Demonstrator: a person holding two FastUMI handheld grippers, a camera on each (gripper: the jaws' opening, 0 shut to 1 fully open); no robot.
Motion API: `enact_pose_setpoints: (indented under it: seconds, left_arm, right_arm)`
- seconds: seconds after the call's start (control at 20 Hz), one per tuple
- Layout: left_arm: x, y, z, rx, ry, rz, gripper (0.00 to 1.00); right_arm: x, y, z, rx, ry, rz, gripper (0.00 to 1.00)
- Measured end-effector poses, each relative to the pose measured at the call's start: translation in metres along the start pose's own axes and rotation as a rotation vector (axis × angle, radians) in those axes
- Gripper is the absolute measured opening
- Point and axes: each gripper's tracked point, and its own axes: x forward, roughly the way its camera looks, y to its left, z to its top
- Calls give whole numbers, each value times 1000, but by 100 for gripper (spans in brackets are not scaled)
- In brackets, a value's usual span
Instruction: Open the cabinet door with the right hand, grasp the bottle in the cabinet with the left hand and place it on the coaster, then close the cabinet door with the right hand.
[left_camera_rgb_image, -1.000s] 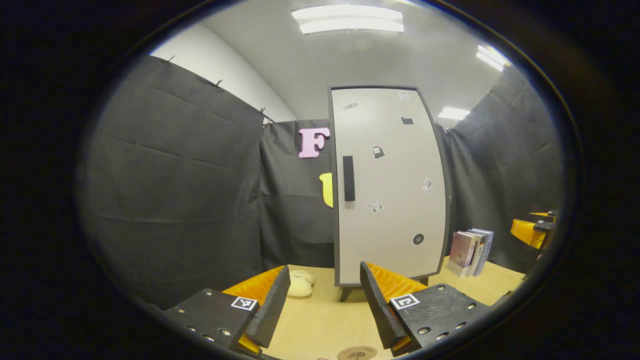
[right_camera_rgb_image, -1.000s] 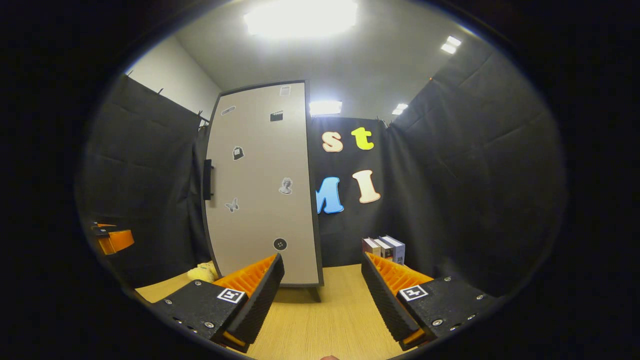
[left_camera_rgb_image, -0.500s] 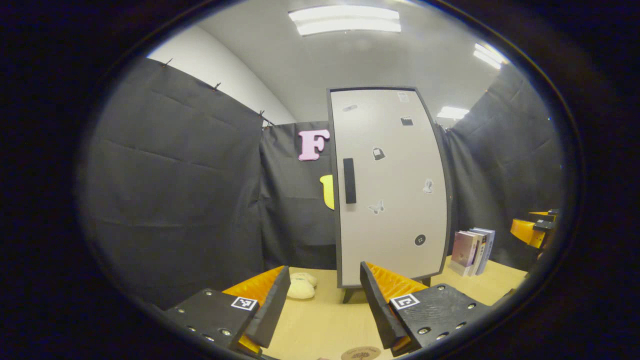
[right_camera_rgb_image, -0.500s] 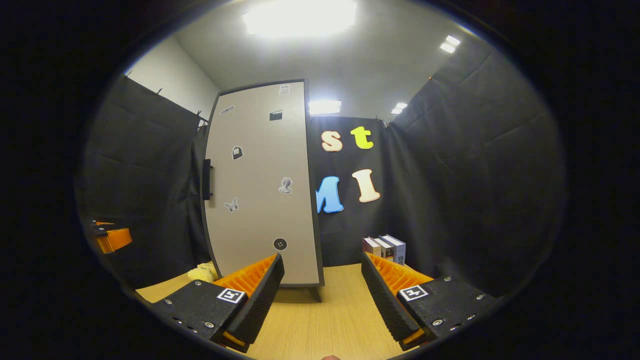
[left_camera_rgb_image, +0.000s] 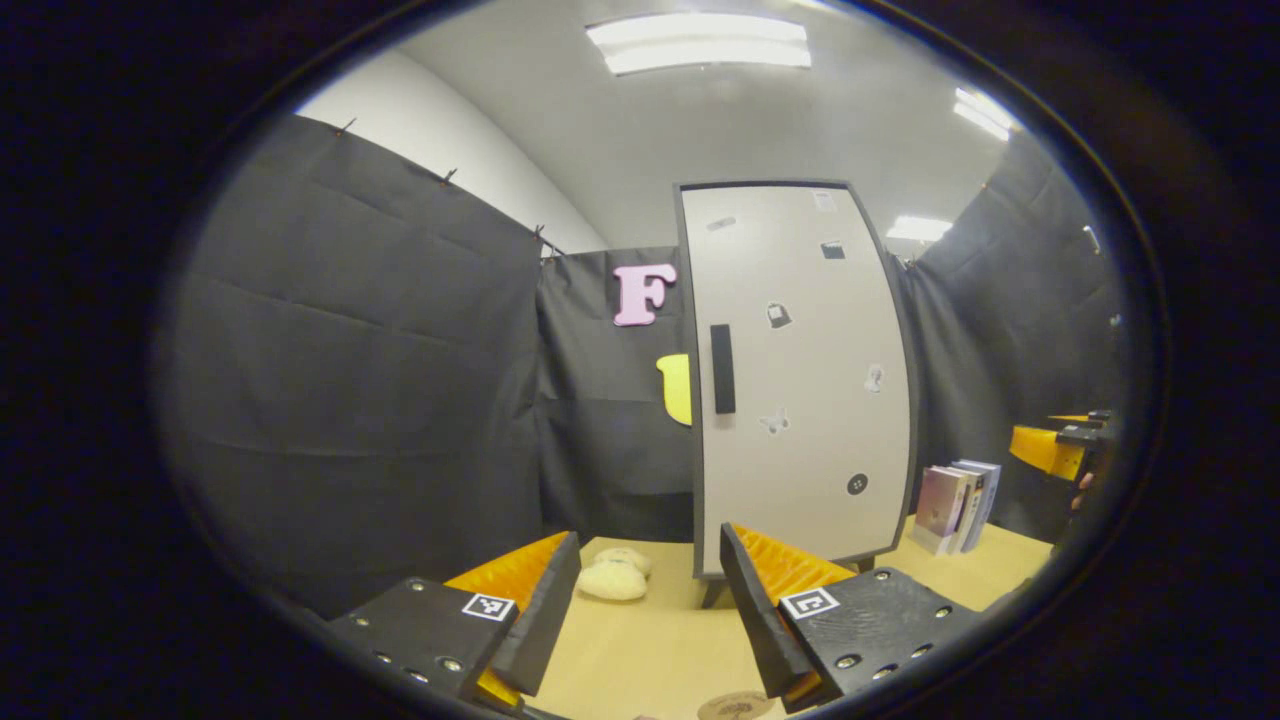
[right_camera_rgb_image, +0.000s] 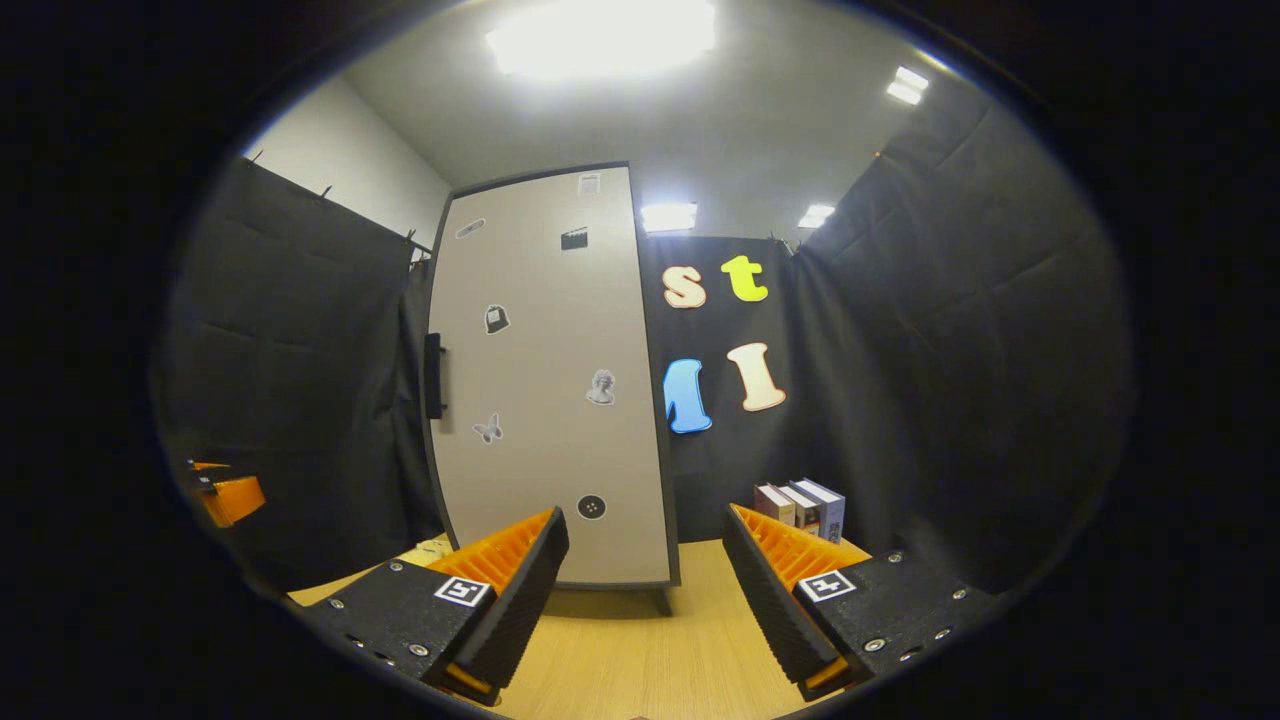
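A tall grey cabinet (left_camera_rgb_image: 800, 390) stands on the wooden table with its door closed; a dark vertical handle (left_camera_rgb_image: 722, 368) sits near the door's left edge. In the right gripper view the same cabinet (right_camera_rgb_image: 550, 390) rises ahead and to the left, its handle (right_camera_rgb_image: 433, 375) on the far left edge. A round brown coaster (left_camera_rgb_image: 735, 706) lies on the table just below my left gripper (left_camera_rgb_image: 648, 600), which is open with nothing between its fingers. My right gripper (right_camera_rgb_image: 645, 580) is open too, some way short of the cabinet. The closed door hides the cabinet's inside.
Several books (left_camera_rgb_image: 952, 503) stand upright right of the cabinet, seen also as books (right_camera_rgb_image: 802, 505) in the right gripper view. A pale soft toy (left_camera_rgb_image: 612, 577) lies on the table (left_camera_rgb_image: 640, 650) left of the cabinet. The other gripper (left_camera_rgb_image: 1060, 448) shows at the far right edge.
Both views have shifted a little: the cabinet now sits slightly further right in each. The right gripper has come slightly closer to the cabinet. Both grippers stay open.
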Motion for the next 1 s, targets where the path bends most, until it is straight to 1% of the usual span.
enact_pose_setpoints:
  seconds: [0.35, 0.55, 0.7, 1.0]
  left_arm:
    - [-17, 56, -2, 33, 7, 85, 81]
    - [-24, 87, -6, 43, 19, 130, 80]
    - [-29, 112, -8, 53, 23, 160, 81]
    - [-40, 150, -13, 75, 23, 203, 80]
  right_arm:
    - [40, 59, 28, 24, -15, 91, 96]
    - [66, 96, 44, 12, -30, 137, 96]
    - [85, 127, 58, 26, -45, 177, 96]
    - [128, 182, 77, 34, -36, 219, 96]
